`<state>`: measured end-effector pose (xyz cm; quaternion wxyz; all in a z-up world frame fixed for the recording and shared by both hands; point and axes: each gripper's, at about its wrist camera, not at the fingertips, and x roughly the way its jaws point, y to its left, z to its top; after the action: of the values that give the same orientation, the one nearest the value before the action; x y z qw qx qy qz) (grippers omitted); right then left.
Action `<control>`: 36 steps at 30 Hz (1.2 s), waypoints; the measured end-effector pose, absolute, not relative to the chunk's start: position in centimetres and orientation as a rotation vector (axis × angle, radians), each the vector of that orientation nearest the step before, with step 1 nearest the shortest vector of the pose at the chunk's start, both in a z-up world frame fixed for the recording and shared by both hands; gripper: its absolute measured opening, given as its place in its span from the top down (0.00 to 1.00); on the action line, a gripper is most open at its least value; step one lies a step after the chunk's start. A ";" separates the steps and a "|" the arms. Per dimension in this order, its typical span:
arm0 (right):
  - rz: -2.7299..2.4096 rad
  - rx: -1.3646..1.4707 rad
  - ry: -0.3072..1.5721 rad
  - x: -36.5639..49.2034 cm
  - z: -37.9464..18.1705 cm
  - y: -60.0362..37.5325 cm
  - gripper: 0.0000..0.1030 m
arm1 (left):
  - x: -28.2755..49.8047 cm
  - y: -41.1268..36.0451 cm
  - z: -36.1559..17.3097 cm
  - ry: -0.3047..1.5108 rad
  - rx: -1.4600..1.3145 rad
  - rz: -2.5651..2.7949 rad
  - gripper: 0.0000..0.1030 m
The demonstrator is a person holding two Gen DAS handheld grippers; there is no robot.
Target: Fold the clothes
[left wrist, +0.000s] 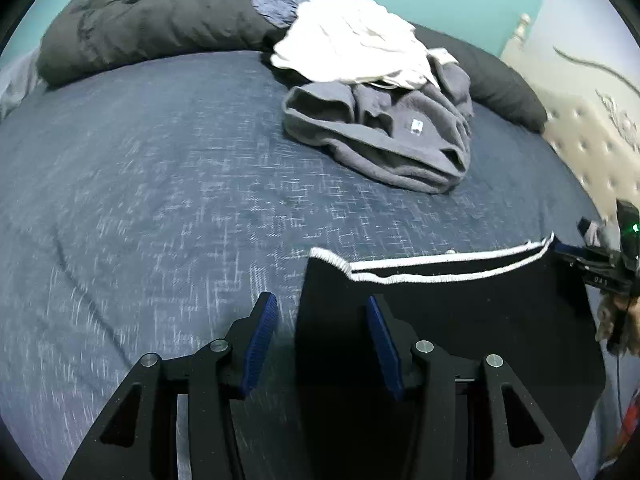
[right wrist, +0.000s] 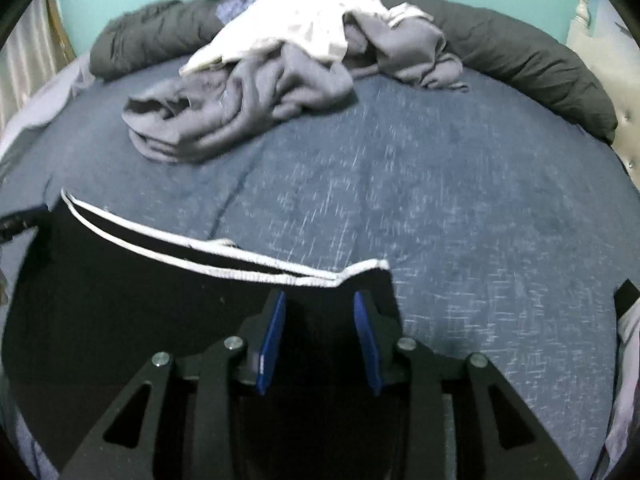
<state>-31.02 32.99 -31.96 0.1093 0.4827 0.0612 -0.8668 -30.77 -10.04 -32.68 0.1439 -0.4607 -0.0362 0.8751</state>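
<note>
A black garment [left wrist: 460,320] with double white trim along its far edge lies flat on the blue bedspread [left wrist: 160,180]. My left gripper [left wrist: 320,306] is open and low over the garment's left corner; the cloth's edge runs between its blue pads [left wrist: 262,320]. In the right wrist view my right gripper [right wrist: 319,300] is open over the same black garment [right wrist: 120,300] near its right corner, with the trim just past the fingertips. Each gripper shows at the edge of the other's view: the right gripper [left wrist: 564,252] and the left gripper [right wrist: 16,222].
A crumpled grey fleece [left wrist: 384,140] and a white garment [left wrist: 352,40] are piled at the far side of the bed. A rolled dark grey duvet [left wrist: 140,28] runs along the back. A beige tufted headboard [left wrist: 592,140] stands on the right.
</note>
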 end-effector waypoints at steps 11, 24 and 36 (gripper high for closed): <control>-2.544 1.397 0.301 -31.3 -33.5 31.8 0.97 | -31.0 -9.0 -33.0 -0.010 -1.281 2.528 0.94; -2.680 1.185 0.219 -30.3 -29.1 33.5 0.98 | -31.9 -12.4 -32.4 -0.390 -1.279 2.517 0.94; -2.679 1.387 0.277 -33.9 -33.7 32.8 0.98 | -34.0 -12.9 -35.3 -0.539 -1.379 2.481 0.93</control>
<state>-33.90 32.81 -33.67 0.0563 0.4571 0.0915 -0.8829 -34.01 -12.87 -35.31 0.1257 -0.4734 -0.1852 0.8519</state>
